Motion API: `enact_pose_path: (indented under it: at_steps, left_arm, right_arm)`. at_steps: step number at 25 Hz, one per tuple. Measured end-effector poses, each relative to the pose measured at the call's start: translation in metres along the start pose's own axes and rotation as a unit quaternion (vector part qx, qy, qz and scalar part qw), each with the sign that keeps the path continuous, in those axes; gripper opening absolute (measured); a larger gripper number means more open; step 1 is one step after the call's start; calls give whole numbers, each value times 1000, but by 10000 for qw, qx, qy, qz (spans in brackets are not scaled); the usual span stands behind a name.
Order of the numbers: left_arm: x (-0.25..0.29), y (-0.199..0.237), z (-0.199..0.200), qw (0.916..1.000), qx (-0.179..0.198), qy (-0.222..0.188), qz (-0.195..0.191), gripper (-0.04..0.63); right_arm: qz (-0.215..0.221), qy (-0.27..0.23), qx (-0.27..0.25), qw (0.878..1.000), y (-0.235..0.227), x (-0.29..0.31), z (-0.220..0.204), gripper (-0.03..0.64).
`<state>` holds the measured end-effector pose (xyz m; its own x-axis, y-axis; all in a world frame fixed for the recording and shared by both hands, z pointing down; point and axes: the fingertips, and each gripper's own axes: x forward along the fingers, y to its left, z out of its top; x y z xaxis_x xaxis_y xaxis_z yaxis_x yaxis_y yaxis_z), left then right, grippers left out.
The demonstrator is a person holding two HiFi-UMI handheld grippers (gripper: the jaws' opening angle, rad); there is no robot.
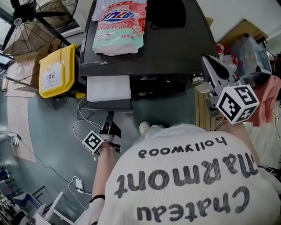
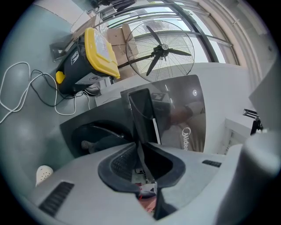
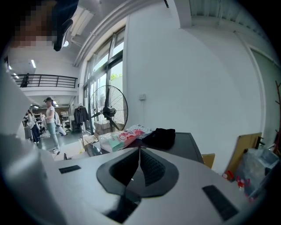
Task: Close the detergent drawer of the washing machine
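Observation:
The washing machine (image 1: 175,48) has a dark top. Its white detergent drawer (image 1: 108,88) stands pulled out toward me, with a dark front panel (image 1: 106,105). My left gripper (image 1: 109,118) reaches up to that panel from below. In the left gripper view the left gripper (image 2: 139,149) is shut on the thin dark front panel (image 2: 142,112), above the machine's door (image 2: 101,136). My right gripper (image 1: 207,60) hangs off the machine's right corner, apart from the drawer. Seen in its own view, the right gripper (image 3: 138,151) is shut with nothing between the pads.
A pink detergent bag (image 1: 118,26) and a black cloth (image 1: 167,13) lie on the machine's top. A yellow-lidded bin (image 1: 57,70) and a floor fan (image 1: 26,22) stand left of it. Cables (image 1: 81,127) trail on the floor. Boards and bags (image 1: 250,52) crowd the right.

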<state>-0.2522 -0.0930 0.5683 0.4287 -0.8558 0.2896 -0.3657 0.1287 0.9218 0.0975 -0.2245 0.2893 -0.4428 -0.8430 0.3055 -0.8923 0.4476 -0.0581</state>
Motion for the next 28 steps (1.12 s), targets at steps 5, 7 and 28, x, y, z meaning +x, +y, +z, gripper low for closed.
enact_pose_path:
  at_steps: [5, 7, 28]
  left_arm:
    - [6, -4, 4, 10000, 33, 30, -79, 61]
    - [10, -5, 6, 9999, 28, 24, -142, 60]
    - [37, -14, 21, 9996, -100, -10, -261, 58]
  right_arm:
    - [-40, 45, 18, 10000, -1, -2, -4, 34]
    - [-43, 55, 25, 10000, 0, -2, -6, 34]
    - [-221, 109, 76, 9997, -5, -5, -12, 34]
